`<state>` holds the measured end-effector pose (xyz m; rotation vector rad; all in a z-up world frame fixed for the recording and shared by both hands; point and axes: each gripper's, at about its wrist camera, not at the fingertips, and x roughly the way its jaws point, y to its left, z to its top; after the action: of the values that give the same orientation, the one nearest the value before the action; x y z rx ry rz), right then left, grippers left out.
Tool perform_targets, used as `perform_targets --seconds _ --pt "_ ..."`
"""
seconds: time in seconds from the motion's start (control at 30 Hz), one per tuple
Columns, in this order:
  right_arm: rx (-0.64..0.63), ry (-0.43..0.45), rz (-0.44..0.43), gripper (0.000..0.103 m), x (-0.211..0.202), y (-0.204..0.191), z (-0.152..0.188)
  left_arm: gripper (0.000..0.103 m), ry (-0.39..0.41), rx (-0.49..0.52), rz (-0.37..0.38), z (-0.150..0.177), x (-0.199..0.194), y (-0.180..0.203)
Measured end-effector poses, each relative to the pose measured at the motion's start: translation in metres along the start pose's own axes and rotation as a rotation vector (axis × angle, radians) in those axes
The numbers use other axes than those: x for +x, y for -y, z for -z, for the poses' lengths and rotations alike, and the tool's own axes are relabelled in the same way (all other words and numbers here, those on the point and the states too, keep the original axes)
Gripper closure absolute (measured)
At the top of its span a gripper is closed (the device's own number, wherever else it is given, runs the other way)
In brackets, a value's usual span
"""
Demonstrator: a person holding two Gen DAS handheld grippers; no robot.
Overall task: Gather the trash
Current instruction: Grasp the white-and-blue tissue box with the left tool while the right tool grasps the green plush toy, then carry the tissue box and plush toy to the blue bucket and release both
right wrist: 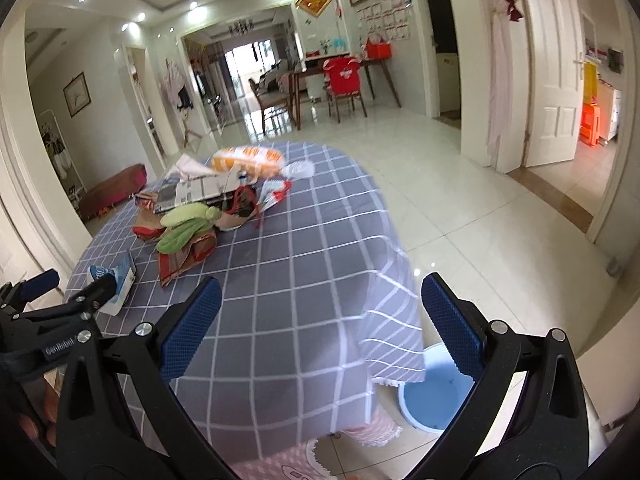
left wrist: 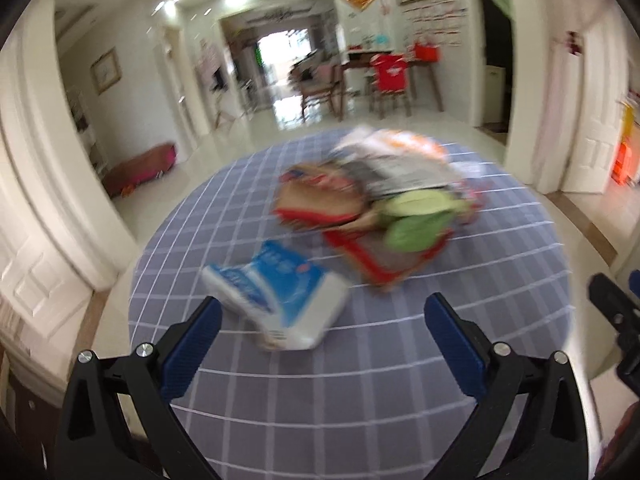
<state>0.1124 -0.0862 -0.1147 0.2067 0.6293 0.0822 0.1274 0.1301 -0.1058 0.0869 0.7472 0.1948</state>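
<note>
Lying just ahead of the left gripper (left wrist: pixel 322 310), nearer its left finger: a blue-and-white tissue pack (left wrist: pixel 280 300), soft-cornered, tipped on its side, blurred in this view. Both jaws spread wide, gripping nothing. Further ahead of the jaws, sprawling in a heap: the trash pile (left wrist: pixel 376 204) of red-edged brown wrappers, green crumpled material (left wrist: pixel 416 220), grey printed paper and an orange-and-white bag (right wrist: pixel 248 160) at the far end. Everything resting on the grey checked tablecloth (left wrist: pixel 360 400).

Hanging over the table's near right corner: the right gripper (right wrist: pixel 320 300), jaws likewise released and empty. Sitting well to the left of its jaws, the same pile; the tissue pack partly hiding behind the left gripper's black finger at the left edge of the view. Stretching between the right jaws: bare cloth, open and uncluttered. Falling away under the right finger: the table edge, cloth draping down. Standing below that finger on the pale tiled floor (right wrist: pixel 460 208): a light blue bin (right wrist: pixel 428 400), mouth open, just beside the table corner.
</note>
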Motion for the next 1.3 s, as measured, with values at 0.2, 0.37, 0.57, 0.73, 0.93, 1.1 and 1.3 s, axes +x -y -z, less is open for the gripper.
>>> perform_targets --seconds 0.2,0.37,0.57,0.73,0.93,1.1,1.3 --pt "-0.022 -0.033 -0.042 0.005 0.029 -0.026 -0.008 0.004 -0.090 -0.104 -0.025 -0.002 0.044 -0.046" --pt "-0.042 -0.057 -0.064 0.005 0.053 -0.045 -0.014 0.005 -0.115 -0.163 0.018 -0.006 0.058 -0.061" --pt "-0.063 -0.076 -0.077 0.005 0.076 -0.061 -0.024 0.041 -0.186 -0.220 0.148 -0.006 0.083 -0.066" --pt "-0.063 -0.100 -0.117 0.005 0.093 -0.069 -0.032 0.077 -0.164 -0.274 0.196 -0.009 0.089 -0.077" --pt "-0.033 -0.124 -0.204 0.005 0.120 -0.081 -0.046 0.085 -0.116 -0.278 0.192 -0.017 0.086 -0.085" --pt "-0.045 -0.178 -0.287 0.048 0.130 -0.087 -0.048 0.085 -0.068 -0.263 0.162 -0.029 0.064 -0.085" --pt "-0.025 -0.130 -0.327 0.079 0.103 -0.077 -0.045 0.085 0.014 -0.240 0.145 -0.034 0.023 -0.078"
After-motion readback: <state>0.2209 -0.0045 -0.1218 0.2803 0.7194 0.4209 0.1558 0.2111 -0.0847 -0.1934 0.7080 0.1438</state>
